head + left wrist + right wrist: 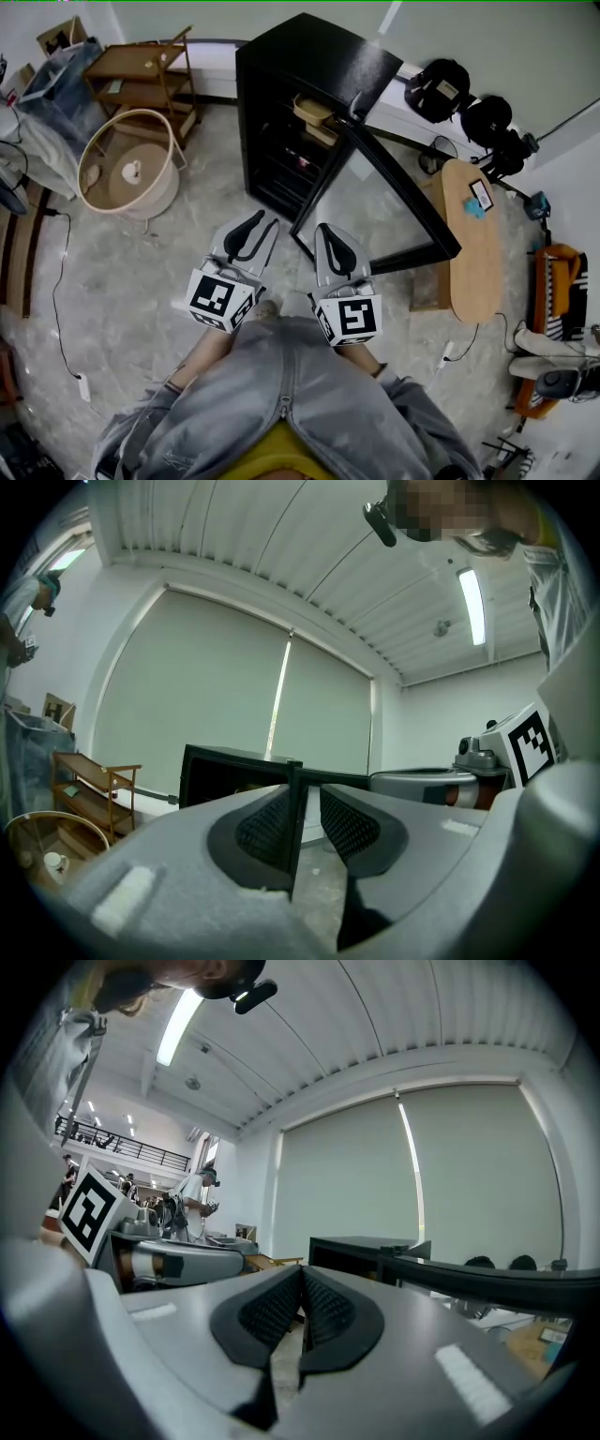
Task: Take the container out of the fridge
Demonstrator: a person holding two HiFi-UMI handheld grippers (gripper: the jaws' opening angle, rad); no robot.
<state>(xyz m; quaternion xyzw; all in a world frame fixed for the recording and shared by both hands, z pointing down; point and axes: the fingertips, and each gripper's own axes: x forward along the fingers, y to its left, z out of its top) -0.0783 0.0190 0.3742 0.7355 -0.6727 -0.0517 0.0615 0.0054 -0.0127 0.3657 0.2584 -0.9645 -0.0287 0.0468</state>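
Note:
A black fridge [281, 103] stands on the floor ahead of me, its door [394, 187] swung wide open to the right. A tan container [314, 114] lies on an upper shelf inside. Both grippers are held level in front of the opening, short of the fridge. My left gripper [255, 223] has a narrow gap between its pads and nothing in it; in its own view the left gripper [305, 803] points at the fridge [225, 775]. My right gripper [330, 234] is shut and empty; in its own view the right gripper [302, 1288] faces the fridge [356, 1252] beside the door edge [487, 1283].
A round wooden-rimmed tub [128, 164] and a low wooden shelf cart [141, 80] stand to the left of the fridge. To the right, past the open door, is a wooden side table [473, 239]. Dark helmets [441, 89] lie behind it. A cable [61, 281] runs over the floor at left.

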